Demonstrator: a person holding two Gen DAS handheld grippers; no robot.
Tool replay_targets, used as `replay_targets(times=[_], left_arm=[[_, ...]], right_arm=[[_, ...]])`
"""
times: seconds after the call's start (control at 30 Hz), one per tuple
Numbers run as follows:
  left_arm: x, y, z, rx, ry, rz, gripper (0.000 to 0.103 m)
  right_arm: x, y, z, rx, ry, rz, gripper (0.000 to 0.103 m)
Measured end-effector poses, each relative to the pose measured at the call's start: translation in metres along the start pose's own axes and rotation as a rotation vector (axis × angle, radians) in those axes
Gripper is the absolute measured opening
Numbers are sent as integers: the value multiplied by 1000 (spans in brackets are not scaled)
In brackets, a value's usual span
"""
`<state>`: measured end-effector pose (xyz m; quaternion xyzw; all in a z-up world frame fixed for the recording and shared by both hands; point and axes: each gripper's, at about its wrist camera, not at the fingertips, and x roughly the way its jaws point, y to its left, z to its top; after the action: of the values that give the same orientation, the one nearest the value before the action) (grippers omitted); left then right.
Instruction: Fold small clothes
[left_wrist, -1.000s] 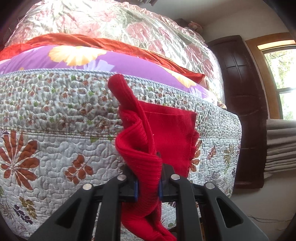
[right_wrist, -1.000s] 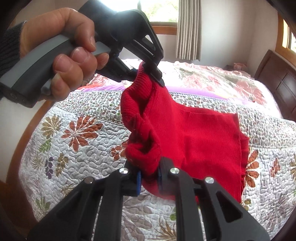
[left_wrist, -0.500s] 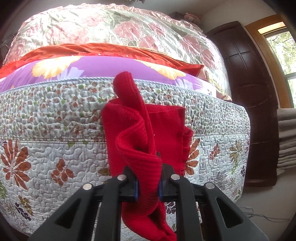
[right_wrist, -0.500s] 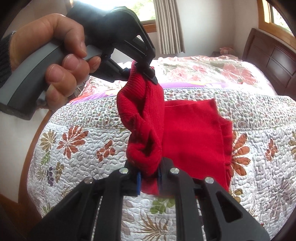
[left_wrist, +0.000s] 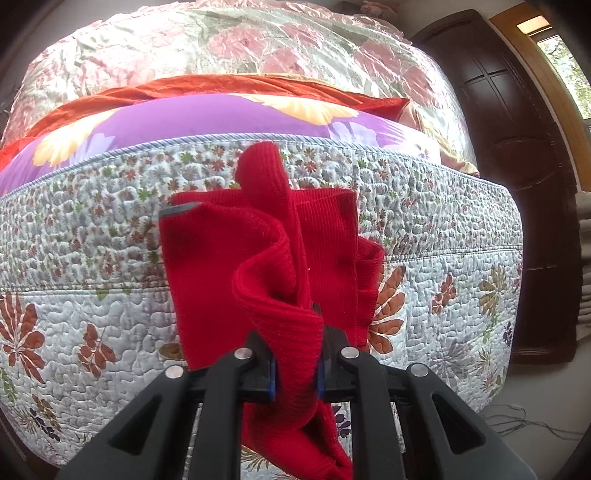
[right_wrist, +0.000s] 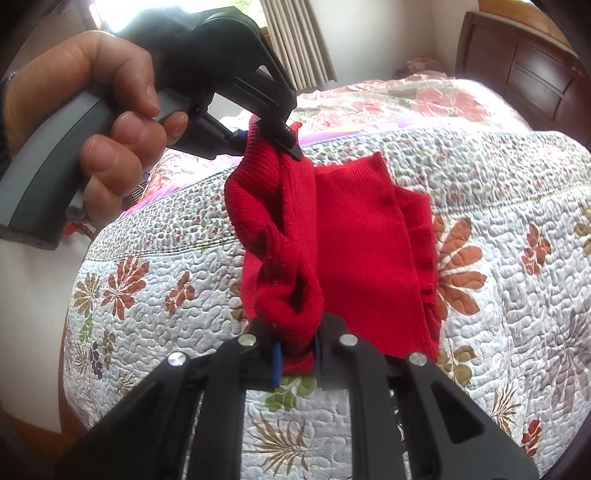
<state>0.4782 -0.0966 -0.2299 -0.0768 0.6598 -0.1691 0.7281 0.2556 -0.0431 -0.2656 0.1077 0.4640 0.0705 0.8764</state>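
Both hand-held grippers clamp the red garment (right_wrist: 354, 258) above the bed (right_wrist: 498, 295): right hand-held gripper (right_wrist: 297, 363) at the lower edge, left hand-held gripper (right_wrist: 284, 138) directly above; long axis vertical.

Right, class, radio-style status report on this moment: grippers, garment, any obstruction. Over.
Left gripper shut on red knit garment. Right gripper shut on it too. Garment bunched, hanging over quilted bedspread. Nothing in the way.
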Motion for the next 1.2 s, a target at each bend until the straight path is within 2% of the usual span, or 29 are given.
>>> replay_targets(times=[0.47,0.63,0.87,1.07,1.2], left_arm=[[65,-50,7,49,19,149,14],[76,-64,6,62,2,202,14],[72,-77,-10,72,-71,236,14],[86,-83,-11,57,-59,260,14],[98,-91,-9,68,-48,296,14]], right_arm=[[37,-66,-15,90,92,13,11],[42,-80,-19,124,114,38,11],[36,-101,-28,171,116,56,11],[41,-112,-40,206,141,79,11],[45,-127,-46,280,152,125,11]])
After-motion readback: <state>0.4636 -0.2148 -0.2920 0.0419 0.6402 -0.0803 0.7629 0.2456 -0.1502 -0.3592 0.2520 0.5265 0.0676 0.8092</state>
